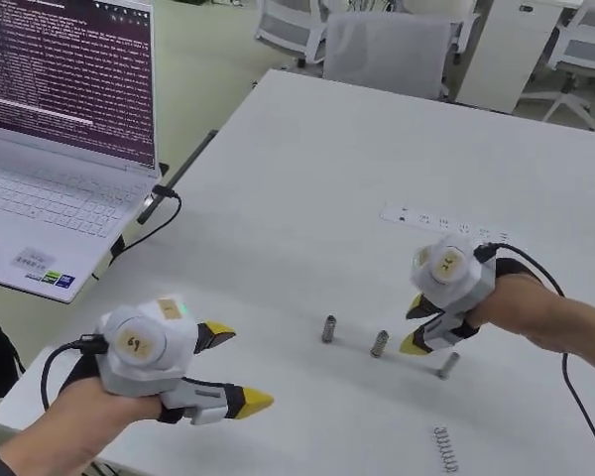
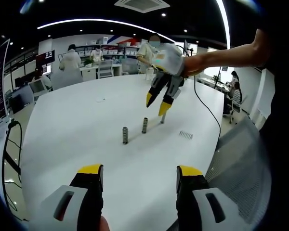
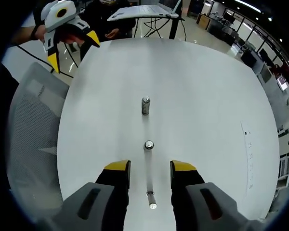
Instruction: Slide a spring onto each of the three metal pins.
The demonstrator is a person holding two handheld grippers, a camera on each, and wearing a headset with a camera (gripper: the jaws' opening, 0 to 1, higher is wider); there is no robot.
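Observation:
Three metal pins stand in a row on the white table (image 1: 307, 178). The left pin (image 1: 328, 329) and the middle pin (image 1: 379, 343) each carry a spring. The right pin (image 1: 447, 366) looks bare. A loose spring (image 1: 444, 448) lies near the front edge. My right gripper (image 1: 414, 325) hovers open just above the row, between the middle and right pins. In the right gripper view the bare pin (image 3: 151, 199) stands between the jaws of my right gripper (image 3: 150, 166), untouched. My left gripper (image 1: 236, 367) is open and holds nothing, well left of the pins.
An open laptop (image 1: 59, 149) sits at the far left with a black cable (image 1: 169, 193) beside it. A white power strip (image 1: 436, 220) lies behind the pins. Office chairs (image 1: 387, 50) stand past the far edge.

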